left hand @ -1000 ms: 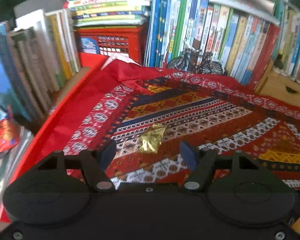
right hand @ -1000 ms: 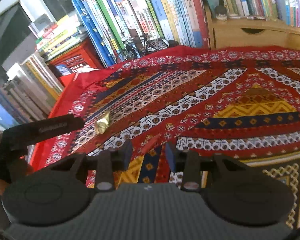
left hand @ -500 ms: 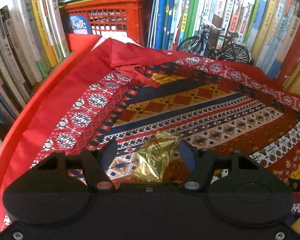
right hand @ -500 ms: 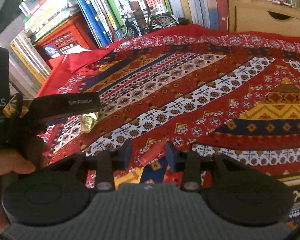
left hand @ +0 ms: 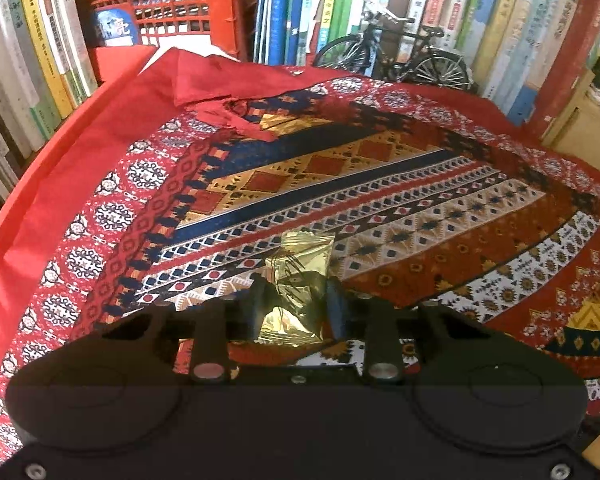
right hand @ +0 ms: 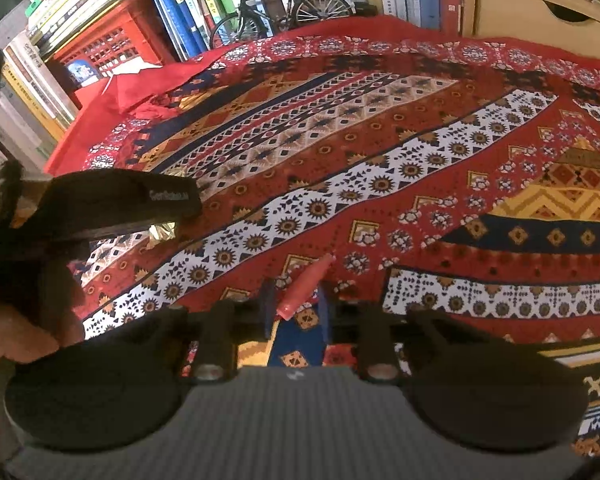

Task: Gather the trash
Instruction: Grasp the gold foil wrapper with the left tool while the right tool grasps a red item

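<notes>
A crumpled gold foil wrapper (left hand: 300,264) lies on the patterned red cloth (left hand: 420,208). My left gripper (left hand: 296,284) has its jaws drawn in against the wrapper's sides, shut on it. In the right wrist view a small red wrapper (right hand: 306,286) lies slantwise between the narrowed jaws of my right gripper (right hand: 296,292), touching both. The left gripper's body (right hand: 120,208) shows at the left of that view, held by a hand (right hand: 20,340), with a bit of gold foil (right hand: 164,232) under it.
A red crate (left hand: 172,12) and rows of upright books (left hand: 500,20) line the back and left. A model bicycle (left hand: 392,52) stands at the cloth's far edge. A wooden cabinet (right hand: 540,12) is at the back right. The cloth's far-left corner is bunched (left hand: 220,88).
Both grippers moved forward and down to their wrappers. The left jaws closed from wide apart onto the gold foil. The right jaws narrowed around the red wrapper.
</notes>
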The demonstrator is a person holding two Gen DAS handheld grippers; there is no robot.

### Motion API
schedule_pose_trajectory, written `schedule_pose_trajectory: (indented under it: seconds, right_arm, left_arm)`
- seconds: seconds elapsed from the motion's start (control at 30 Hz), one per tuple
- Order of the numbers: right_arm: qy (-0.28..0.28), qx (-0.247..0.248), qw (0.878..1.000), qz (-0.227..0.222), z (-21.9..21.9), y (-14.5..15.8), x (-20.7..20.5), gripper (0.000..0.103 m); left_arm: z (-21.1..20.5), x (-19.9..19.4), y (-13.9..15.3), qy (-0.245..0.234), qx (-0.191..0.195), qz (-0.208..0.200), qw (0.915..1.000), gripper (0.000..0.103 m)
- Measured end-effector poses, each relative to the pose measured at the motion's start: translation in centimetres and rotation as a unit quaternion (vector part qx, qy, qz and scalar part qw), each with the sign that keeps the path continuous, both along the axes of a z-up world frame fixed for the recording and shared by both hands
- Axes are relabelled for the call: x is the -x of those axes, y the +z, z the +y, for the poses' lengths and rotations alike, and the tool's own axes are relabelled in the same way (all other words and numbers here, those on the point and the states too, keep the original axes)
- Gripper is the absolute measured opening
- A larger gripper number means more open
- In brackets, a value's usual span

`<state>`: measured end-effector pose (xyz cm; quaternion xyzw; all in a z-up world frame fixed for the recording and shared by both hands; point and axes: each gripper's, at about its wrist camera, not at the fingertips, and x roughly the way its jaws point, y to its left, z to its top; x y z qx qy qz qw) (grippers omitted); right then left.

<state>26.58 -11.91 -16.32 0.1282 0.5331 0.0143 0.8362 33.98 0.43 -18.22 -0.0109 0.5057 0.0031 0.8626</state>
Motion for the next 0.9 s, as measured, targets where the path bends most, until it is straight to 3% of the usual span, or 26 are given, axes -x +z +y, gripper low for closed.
schedule_pose_trajectory:
  seconds: [0.13,0.47,0.9]
  right_arm:
    - [0.002,-0.001,1.000,0.003,-0.2,0.0,0.2,0.014]
    - [0.027,-0.012,0.999,-0.013,-0.8,2.4,2.6,0.013]
    - [0.036,-0.012,0.998,-0.044,-2.1,7.0,8.0,0.012]
  left_arm:
    - [-0.5,0.5,0.7,-0.005,-0.009,-0.006,0.9999,0.027]
    - [-1.0,3.5,4.1,0.002,-0.005,-0.020,0.9998,0.024]
    - [-1.0,12.0,9.7,-0.003,-0.015,-0.044,0.9989,0.023]
